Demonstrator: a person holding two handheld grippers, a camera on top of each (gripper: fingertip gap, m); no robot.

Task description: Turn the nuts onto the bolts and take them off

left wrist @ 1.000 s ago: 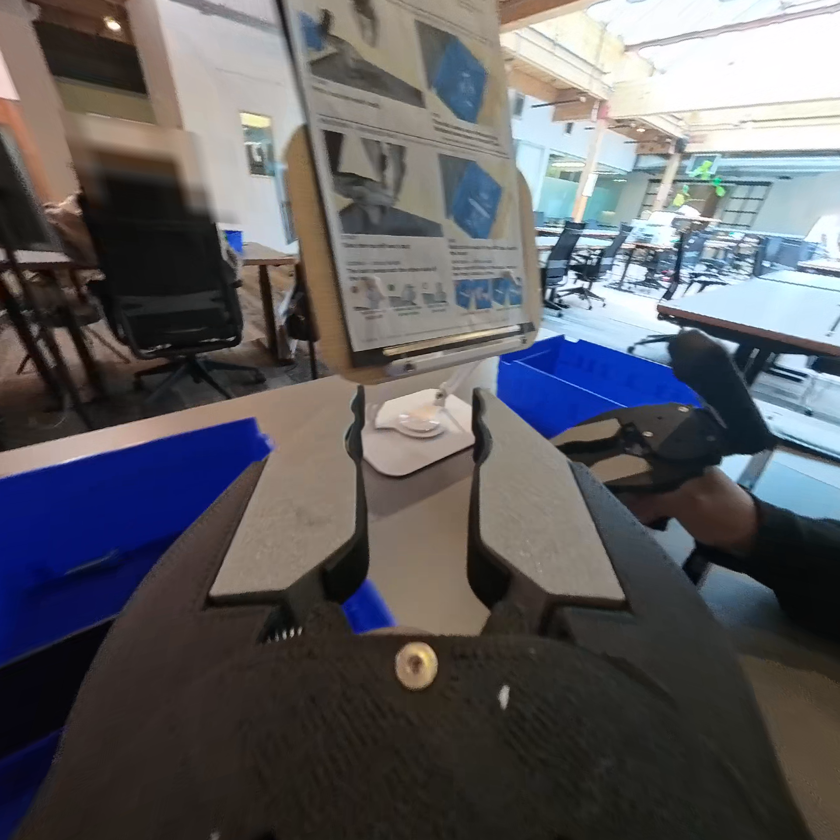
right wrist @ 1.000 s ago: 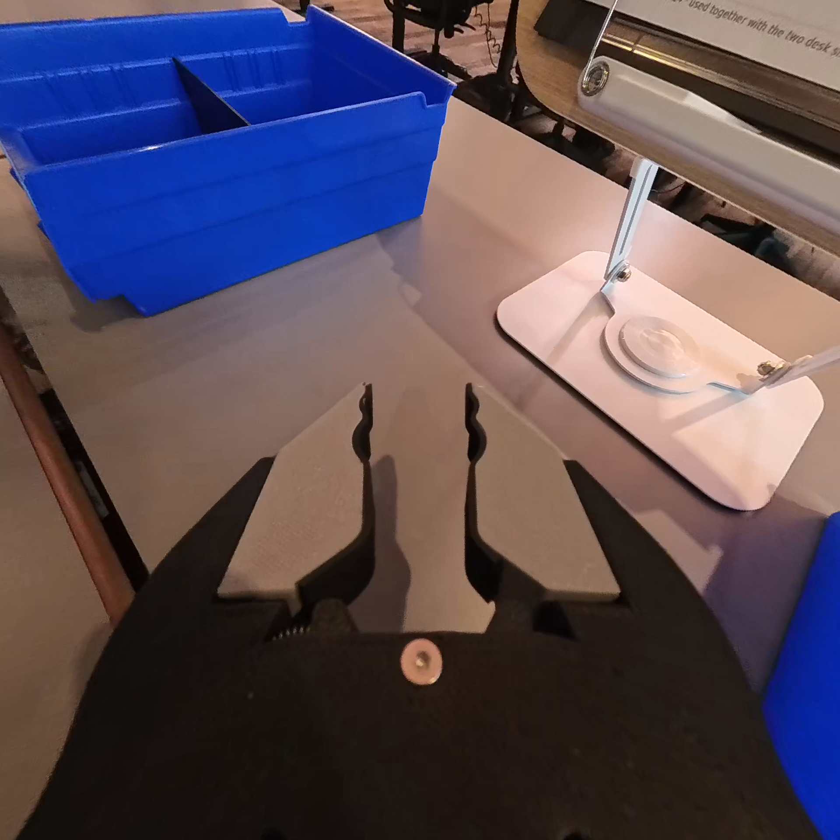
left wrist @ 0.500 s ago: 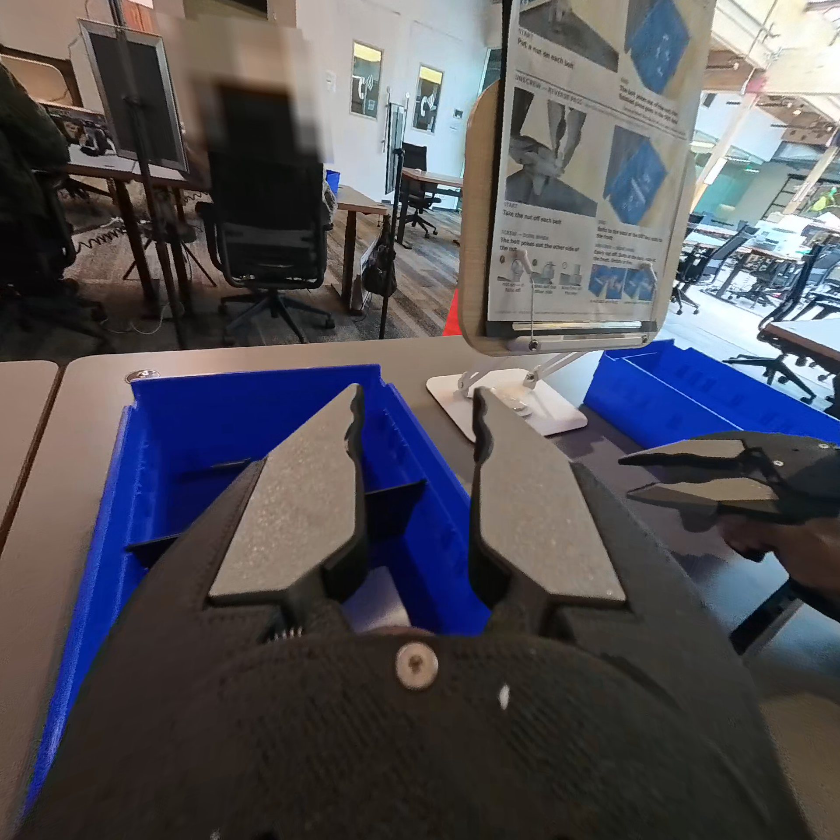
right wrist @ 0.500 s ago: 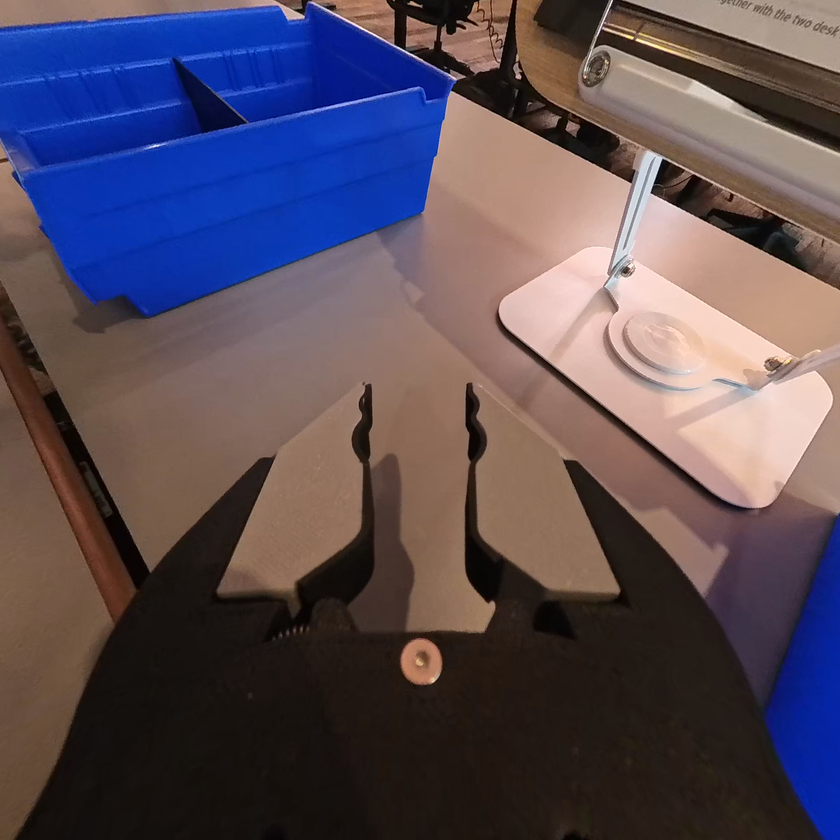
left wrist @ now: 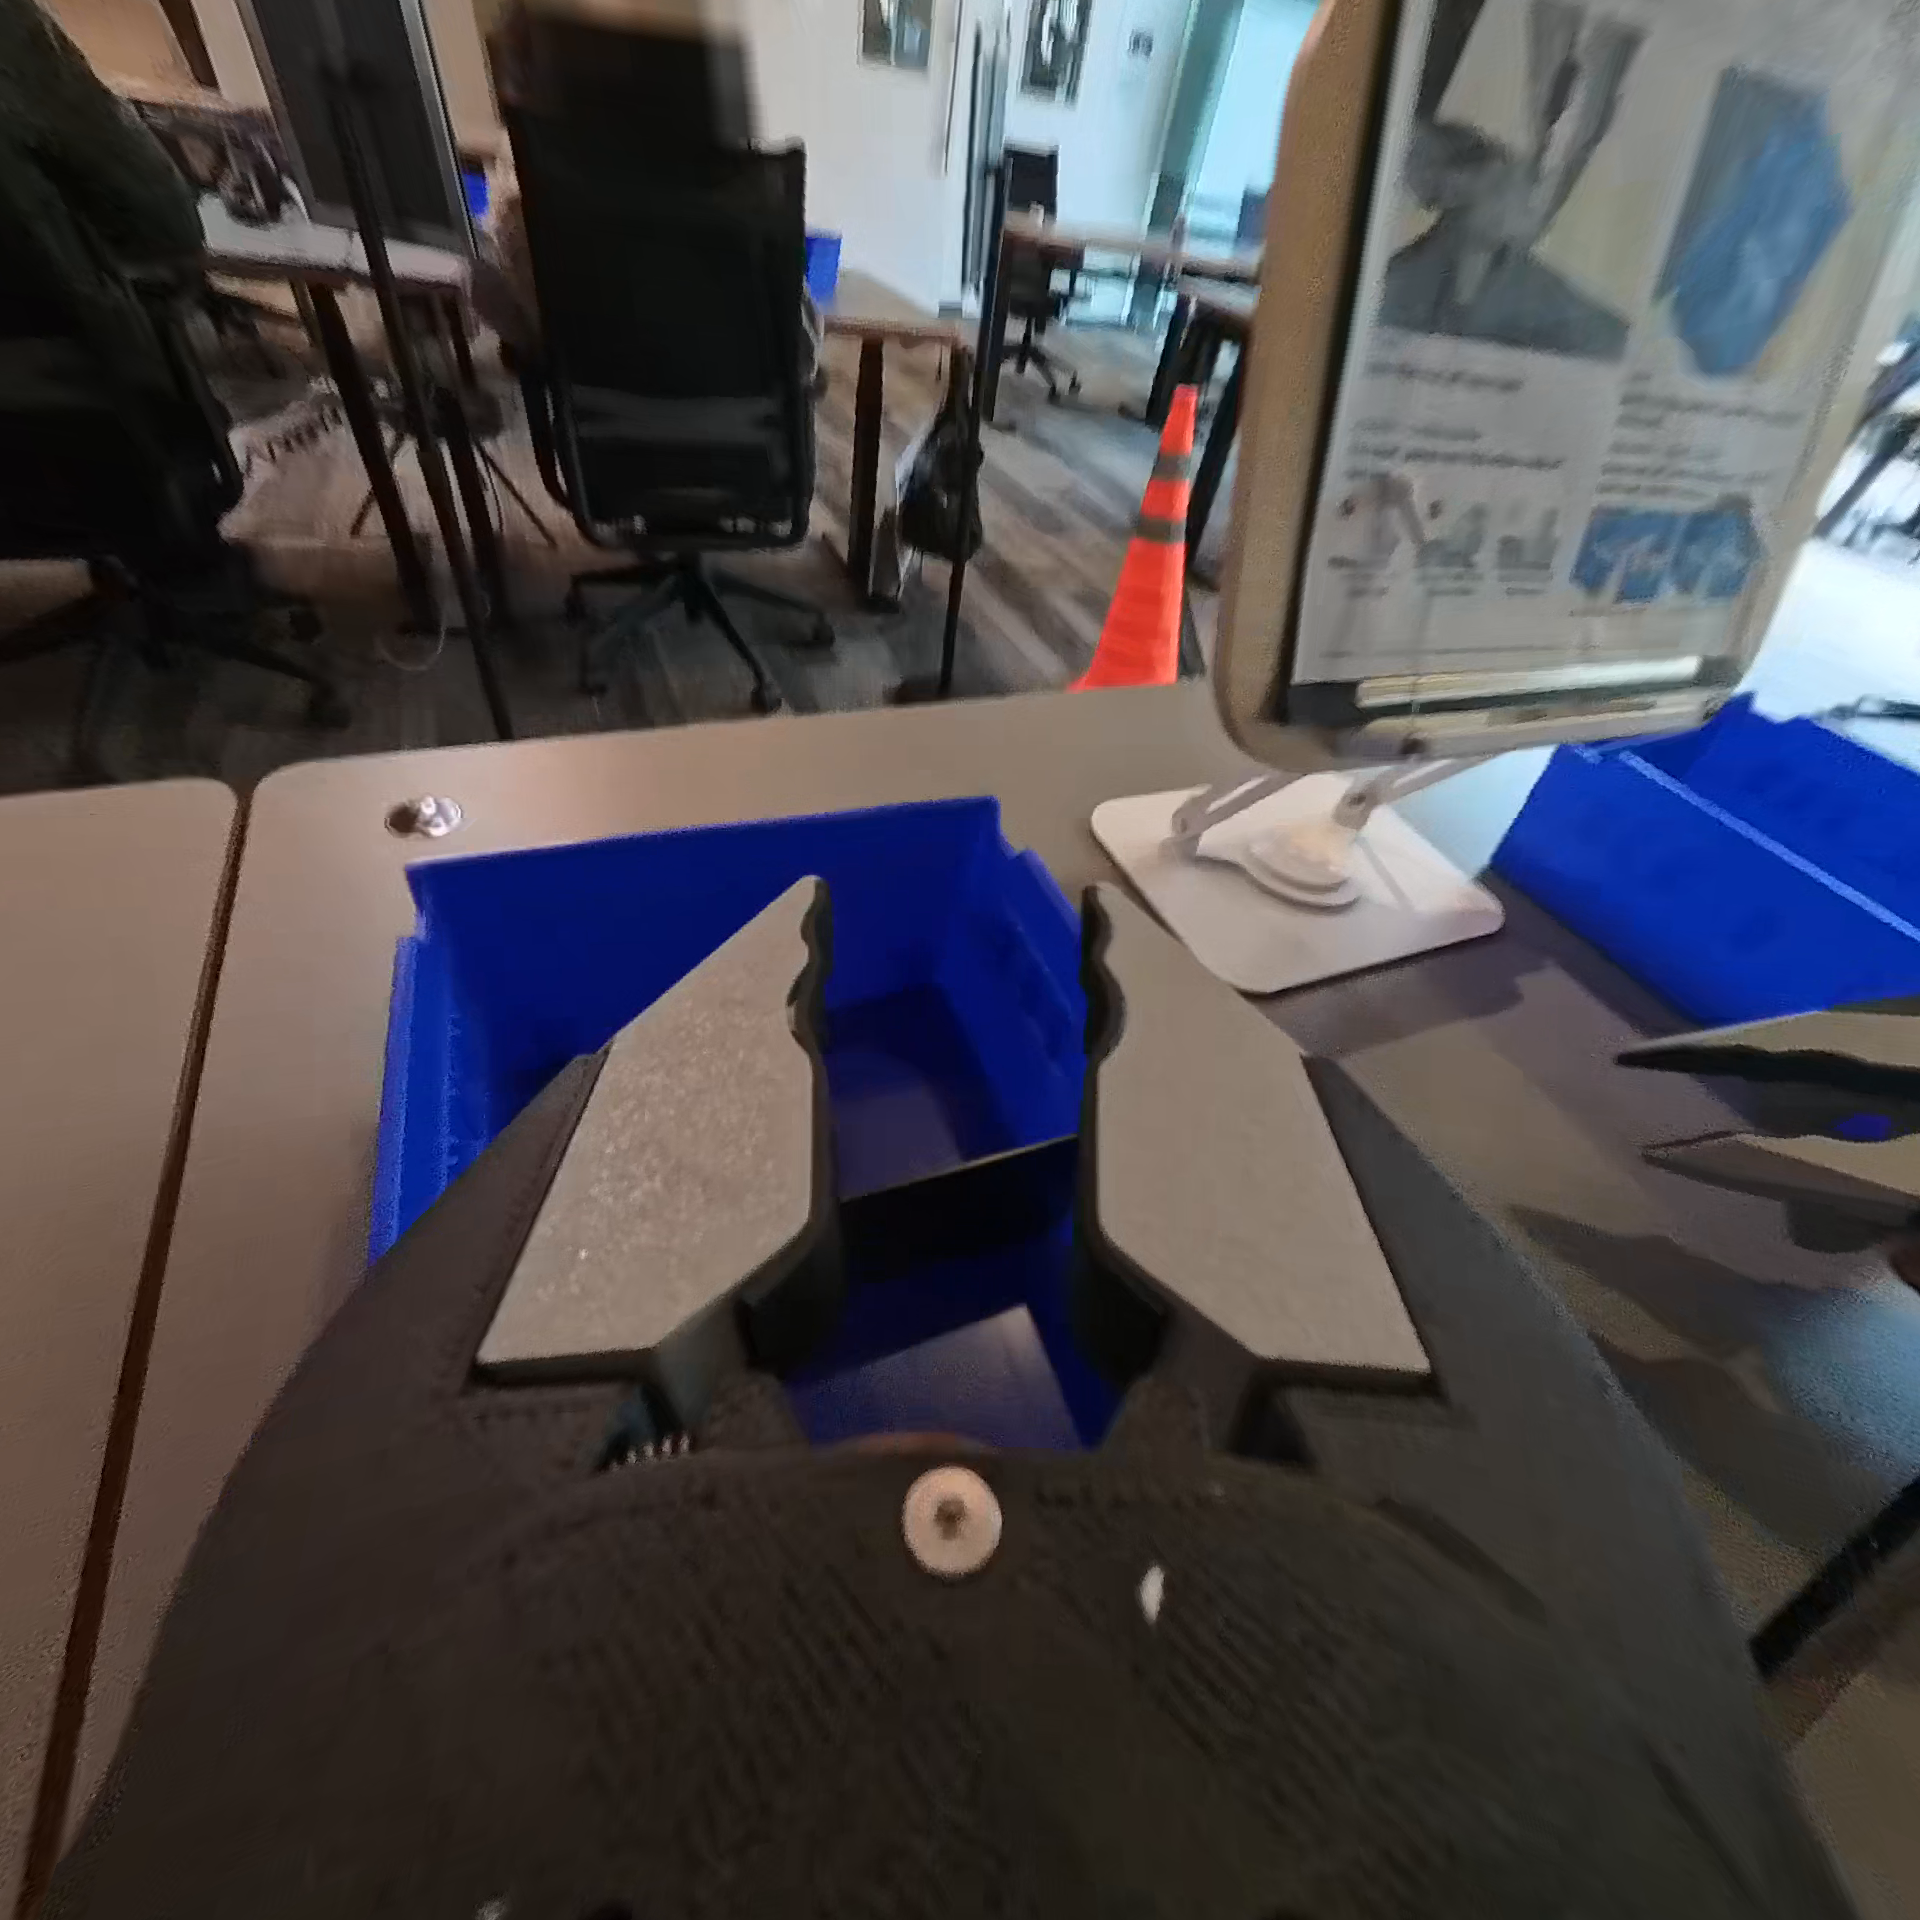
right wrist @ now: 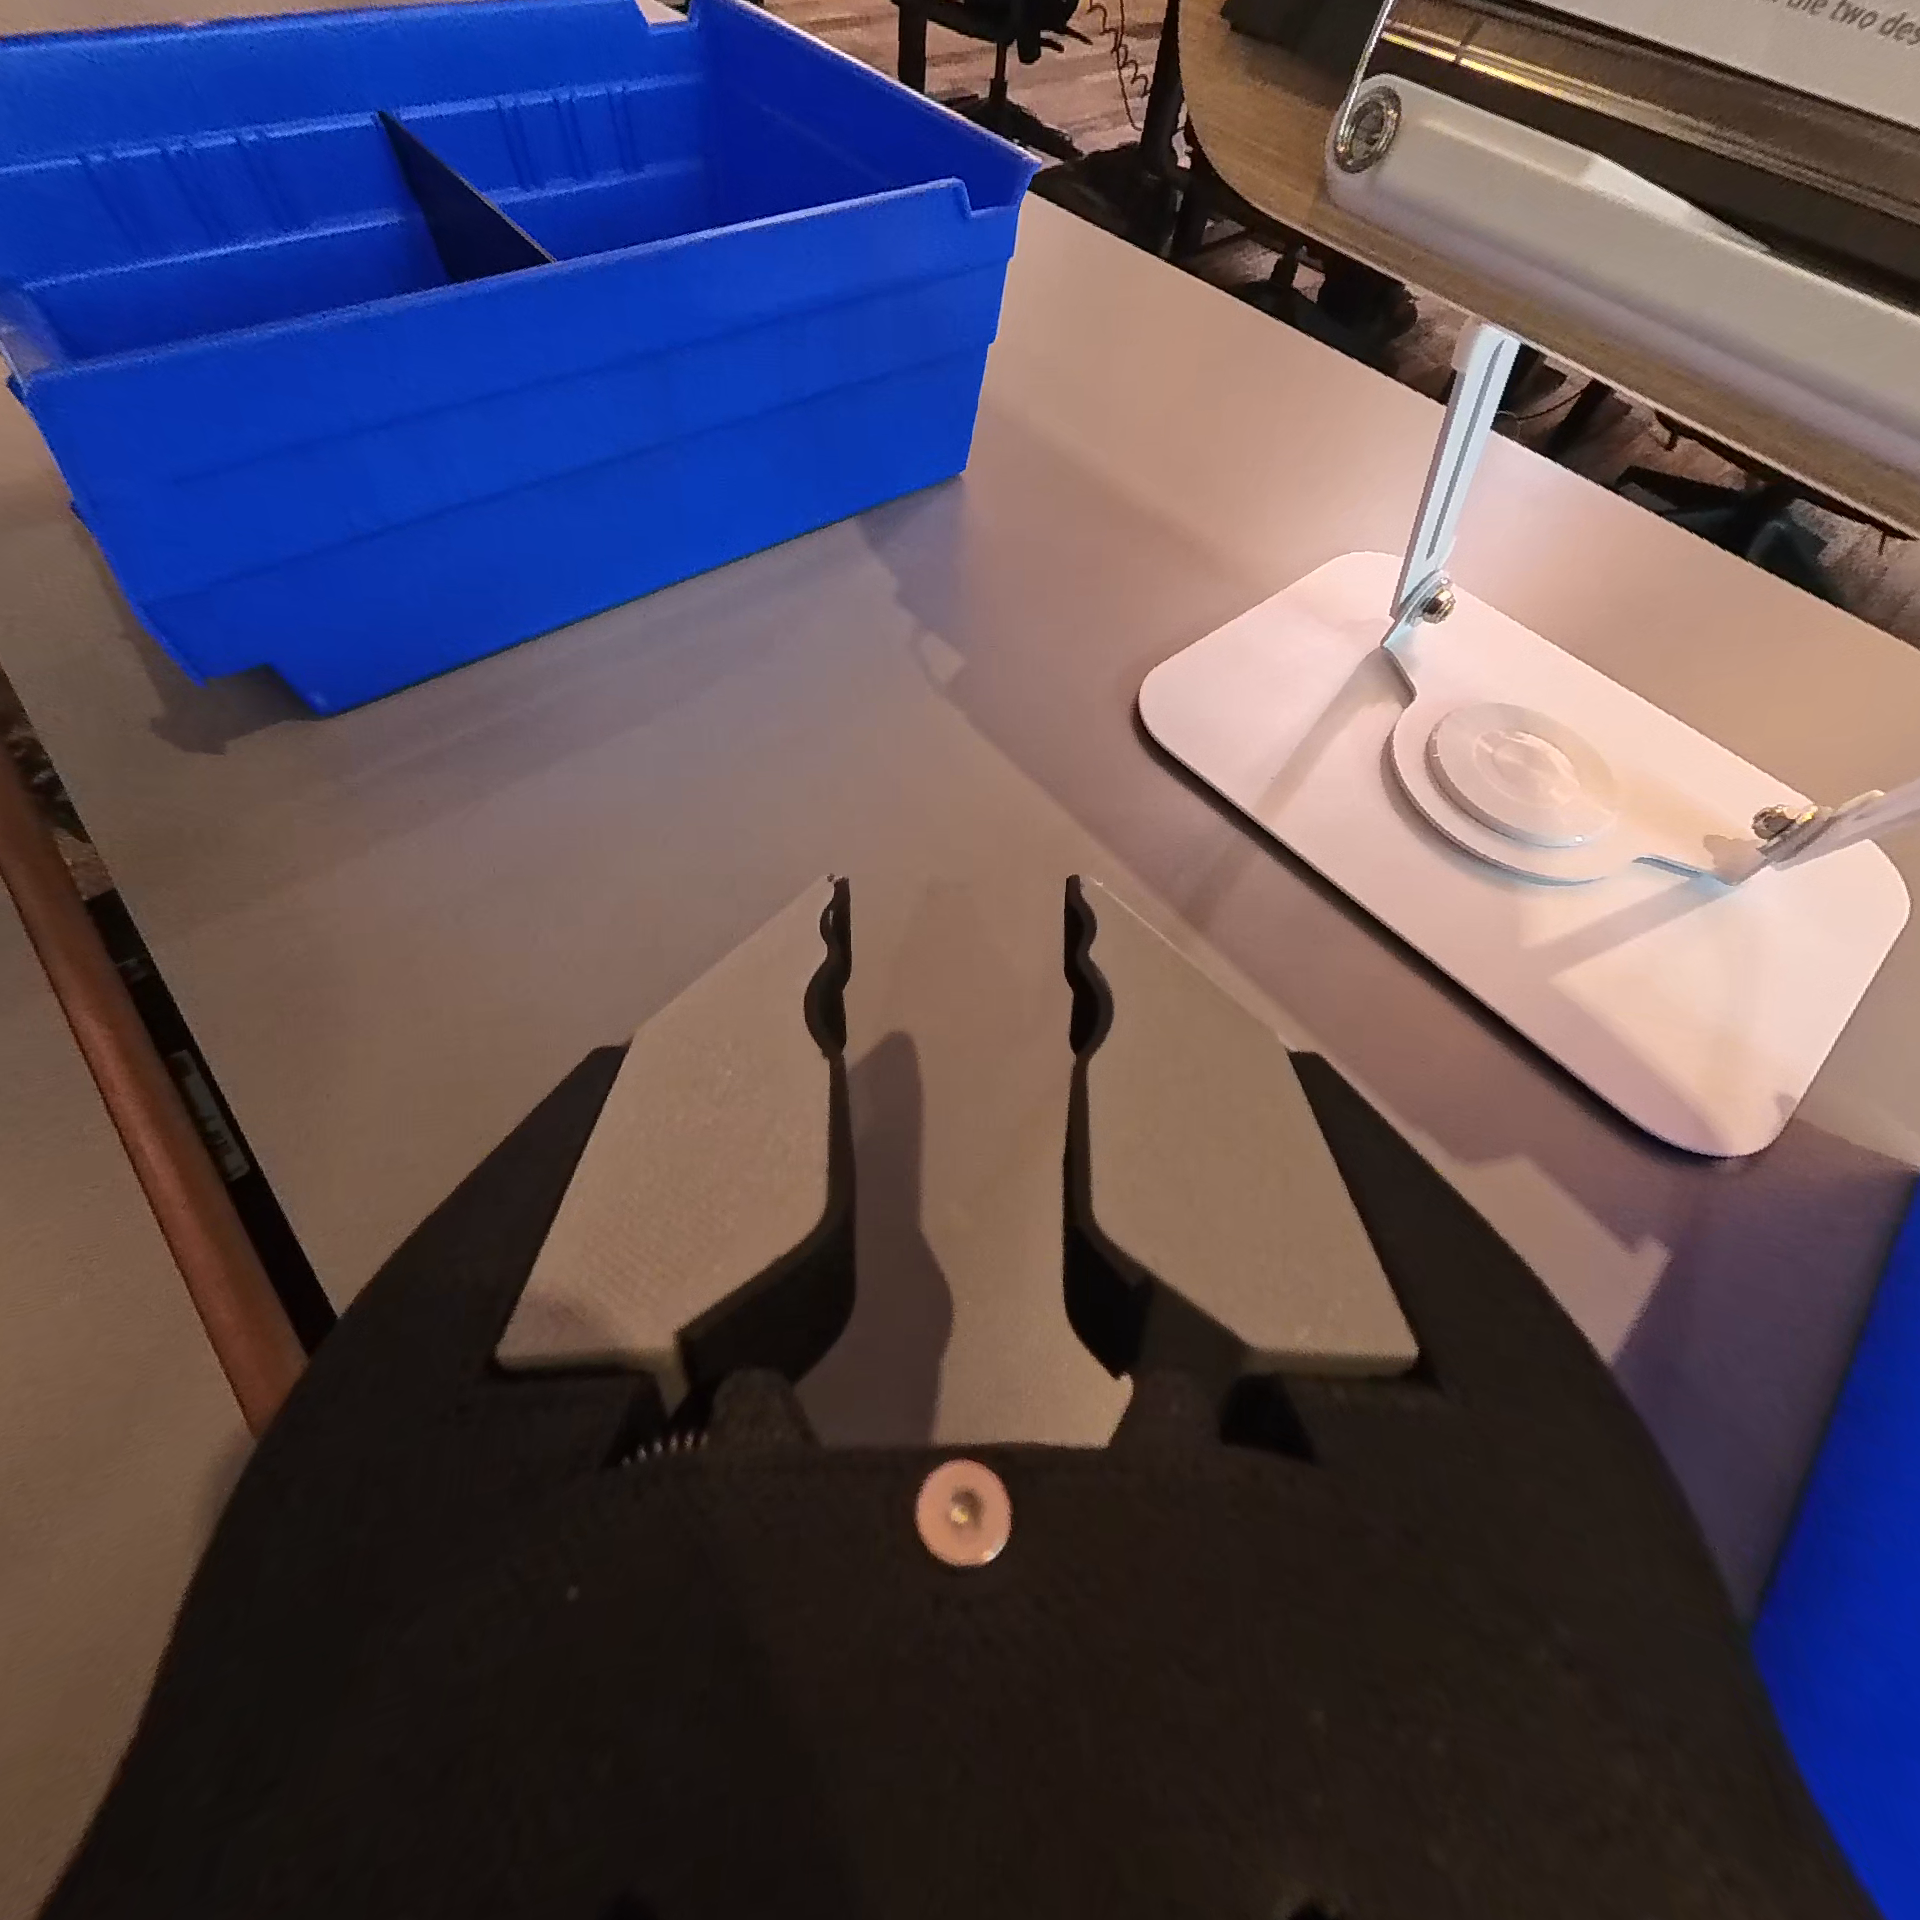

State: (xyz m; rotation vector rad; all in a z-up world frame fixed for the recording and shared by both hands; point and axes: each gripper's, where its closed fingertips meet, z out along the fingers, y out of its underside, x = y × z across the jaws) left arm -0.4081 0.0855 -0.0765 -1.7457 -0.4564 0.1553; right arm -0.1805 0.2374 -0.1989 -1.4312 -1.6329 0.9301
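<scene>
My left gripper (left wrist: 951,902) is open and empty, hovering over a blue bin (left wrist: 623,925) with a black divider (left wrist: 956,1195). What lies in the bin is hidden by the fingers; no nuts or bolts show. My right gripper (right wrist: 951,899) is open and empty above the grey table (right wrist: 644,790). The same blue bin shows in the right wrist view (right wrist: 520,416) at the far left, its two visible compartments bare. The right gripper also shows at the right edge of the left wrist view (left wrist: 1797,1101).
A white stand base (right wrist: 1538,831) holds a clipboard with an instruction sheet (left wrist: 1558,343). A second blue bin (left wrist: 1725,883) stands at the back right. Office chairs (left wrist: 665,343) and an orange cone (left wrist: 1148,561) stand beyond the table's far edge. Left tips to right tips: about 30 centimetres.
My left gripper has swung left and tilted down, from facing the clipboard stand to over the blue bin. My right gripper has stayed almost still.
</scene>
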